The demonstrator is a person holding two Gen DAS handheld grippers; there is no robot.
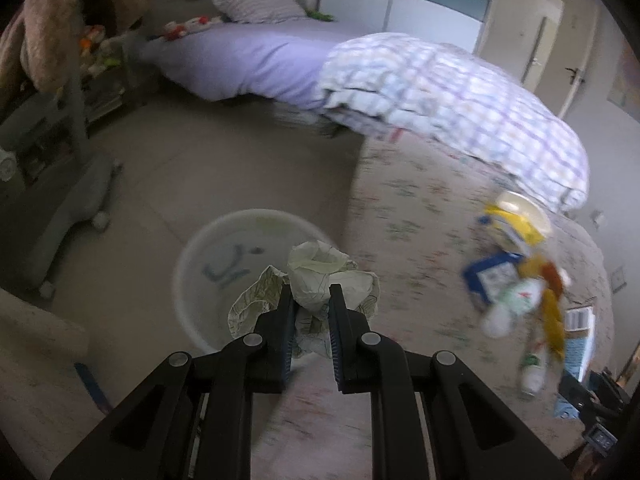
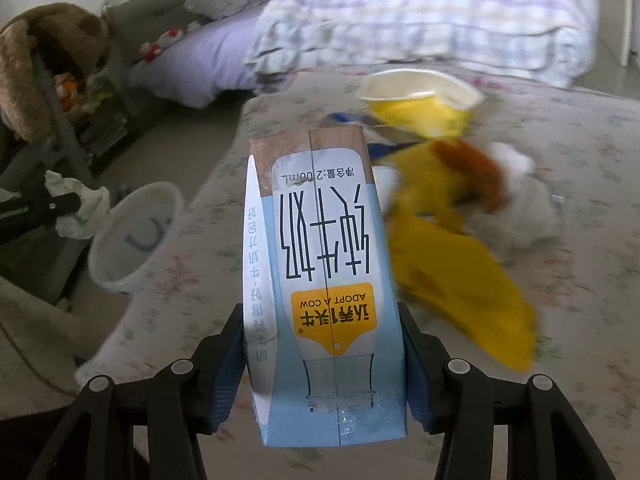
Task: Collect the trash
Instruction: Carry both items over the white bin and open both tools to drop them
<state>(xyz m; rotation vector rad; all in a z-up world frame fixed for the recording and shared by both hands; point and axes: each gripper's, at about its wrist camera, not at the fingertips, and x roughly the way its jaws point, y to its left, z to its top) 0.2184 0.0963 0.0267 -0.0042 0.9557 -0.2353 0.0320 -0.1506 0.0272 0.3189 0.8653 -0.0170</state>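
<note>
The left gripper (image 1: 310, 300) is clenched on a wad of crumpled paper (image 1: 320, 280), held above the near rim of the white bin (image 1: 192, 264) standing on the floor beside the mattress (image 1: 420, 208); the right gripper (image 2: 324, 360) grasps a blue milk carton (image 2: 320, 280) upright between its pads, over the mattress and well to the side of the bin. The likeliest slip is the paper: loose flaps hang outside the jaws, and letting go too early could drop it on the bin's rim or the floor. The bin looks empty apart from a marking on its bottom, though blur leaves that uncertain. More trash (image 1: 516, 276), including a yellow cup, lies on the mattress farther from the bin.
</note>
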